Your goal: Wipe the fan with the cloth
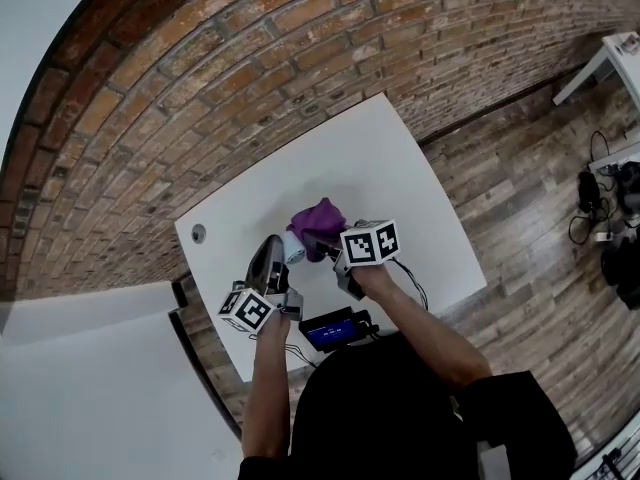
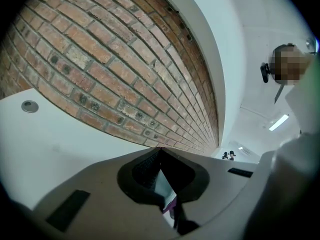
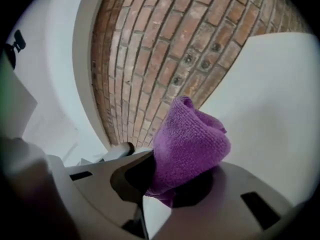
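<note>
While the right gripper (image 3: 167, 191) clamps the purple cloth (image 3: 190, 144) — bunched, nubbly — the left gripper (image 2: 161, 176) is clenched.

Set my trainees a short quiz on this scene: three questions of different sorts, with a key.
1. Multiple choice: what is between the jaws of the right gripper?
A. a purple cloth
B. a yellow sponge
C. nothing
2. True or false: the jaws of the left gripper stand wide apart.
3. Fill the gap: the wall behind the white table is built of ____.

Key: 1 A; 2 false, they are shut; 3 brick.
</note>
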Demonstrator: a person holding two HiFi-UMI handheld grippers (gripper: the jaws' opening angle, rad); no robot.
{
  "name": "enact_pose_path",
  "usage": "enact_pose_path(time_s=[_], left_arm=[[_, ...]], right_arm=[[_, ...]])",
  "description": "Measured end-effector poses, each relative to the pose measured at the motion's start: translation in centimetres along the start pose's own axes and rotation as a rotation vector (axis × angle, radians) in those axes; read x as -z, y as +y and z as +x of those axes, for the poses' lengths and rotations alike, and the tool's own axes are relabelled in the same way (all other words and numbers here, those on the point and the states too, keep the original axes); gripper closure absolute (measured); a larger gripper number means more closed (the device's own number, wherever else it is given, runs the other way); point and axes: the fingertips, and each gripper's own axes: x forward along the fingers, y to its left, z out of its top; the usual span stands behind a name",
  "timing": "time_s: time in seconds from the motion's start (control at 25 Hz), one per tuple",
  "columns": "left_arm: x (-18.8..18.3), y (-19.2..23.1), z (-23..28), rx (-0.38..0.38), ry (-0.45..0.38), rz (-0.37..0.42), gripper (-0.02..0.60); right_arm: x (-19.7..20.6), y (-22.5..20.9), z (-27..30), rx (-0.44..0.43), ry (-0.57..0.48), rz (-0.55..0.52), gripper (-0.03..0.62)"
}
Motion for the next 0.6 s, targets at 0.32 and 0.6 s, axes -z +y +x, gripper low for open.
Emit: enact_pose_path(time_s=[0.32, 0.6], left_arm=[[0.1, -0.2, 0.0, 0.002, -0.007, 0.010, 0.575], [0.3, -0.2, -0.2, 0.035, 0.018, 0.028, 0.575]], right_arm=[[3.6, -6.2, 1.1, 0.165, 0.113, 0.009, 0.533], [5.7, -9.5, -0.3, 0.423, 0.354, -0.189, 0.531]])
